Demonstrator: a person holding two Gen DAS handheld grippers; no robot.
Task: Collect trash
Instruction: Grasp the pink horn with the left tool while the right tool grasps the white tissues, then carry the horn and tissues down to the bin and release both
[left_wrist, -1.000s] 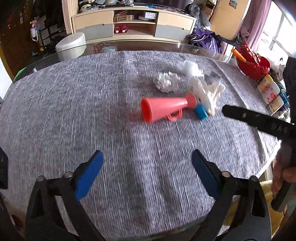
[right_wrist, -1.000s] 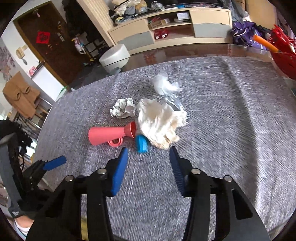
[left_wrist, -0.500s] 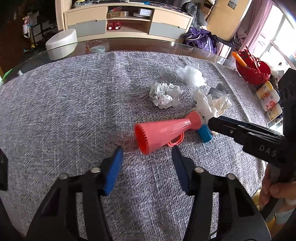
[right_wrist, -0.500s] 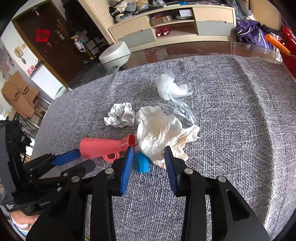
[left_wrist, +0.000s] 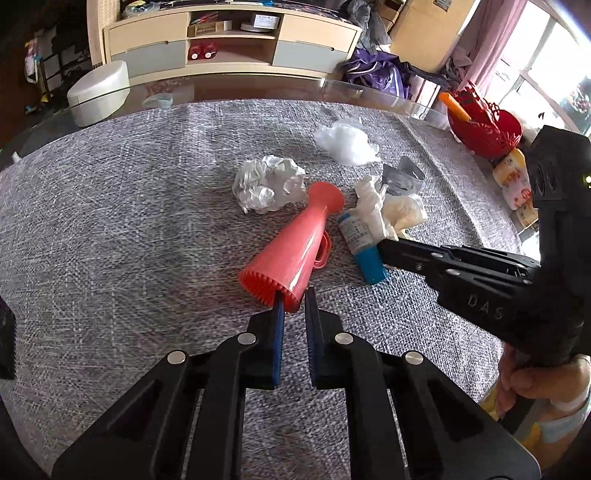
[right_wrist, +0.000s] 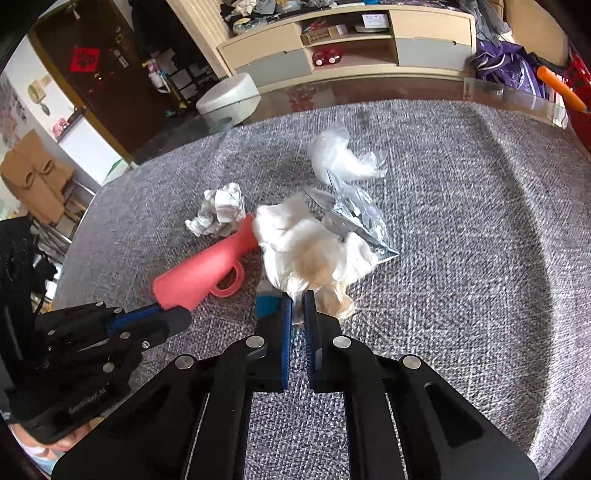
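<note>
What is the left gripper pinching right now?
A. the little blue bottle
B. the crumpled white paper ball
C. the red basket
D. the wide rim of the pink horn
D: the left gripper has its blue pads closed on the toothed wide rim of the pink horn, while the paper ball lies apart beyond the horn's narrow end, touched by nothing.

A lived-in home, likely a living room: a table (left_wrist: 110, 229) under grey woven cloth, a low sideboard (left_wrist: 229, 44) with drawers and open shelves by the far wall, a dark door (right_wrist: 110, 81) bearing a red paper charm, pink curtains (left_wrist: 495, 48) beside a bright window, clothes heaped about
</note>
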